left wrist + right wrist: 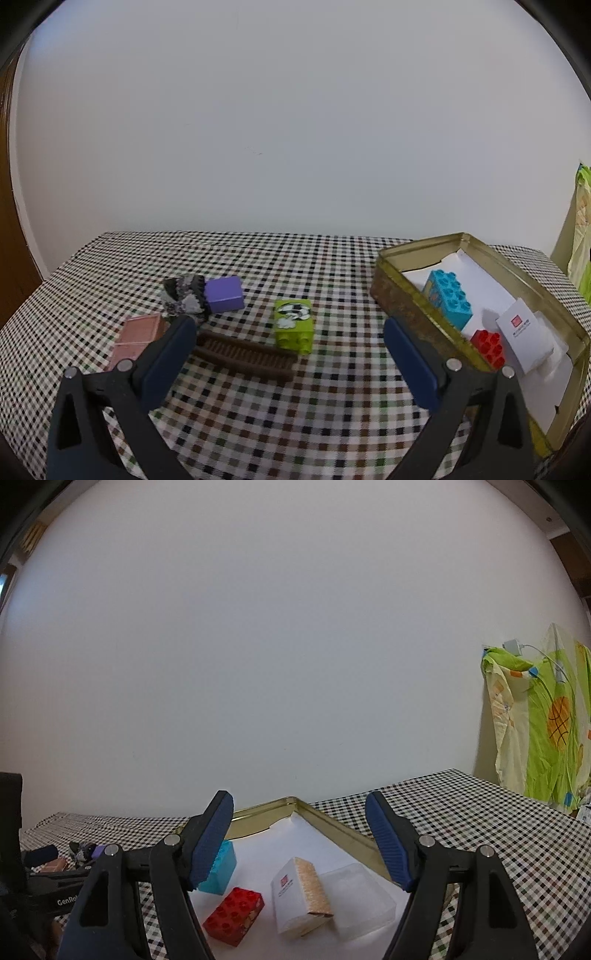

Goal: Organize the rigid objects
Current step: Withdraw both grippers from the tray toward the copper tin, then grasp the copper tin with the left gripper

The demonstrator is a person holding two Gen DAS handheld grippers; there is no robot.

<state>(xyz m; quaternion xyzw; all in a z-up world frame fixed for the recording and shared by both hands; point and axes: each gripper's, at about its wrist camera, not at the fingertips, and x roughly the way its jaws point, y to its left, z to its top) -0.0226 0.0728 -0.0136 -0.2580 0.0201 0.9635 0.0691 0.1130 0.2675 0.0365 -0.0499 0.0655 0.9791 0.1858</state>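
Note:
A gold tin (402, 295) with a white paper lining holds a blue brick (448, 297), a red brick (489, 347) and a white card box (521, 332). On the checked cloth lie a green brick (293, 325), a purple block (223, 293), a brown comb (245, 354), a pink box (136, 336) and a grey patterned bundle (184, 299). My left gripper (290, 350) is open above the comb and green brick. My right gripper (299, 843) is open above the tin (332, 827), over the red brick (234, 915), blue brick (221, 871), card box (299, 897) and a clear plastic box (360, 897).
A white wall stands behind the table's far edge (258, 233). A green and yellow cloth (546, 720) hangs at the right, with a charger and cable (517, 646) above it. The left gripper's body (44, 882) shows at the left of the right wrist view.

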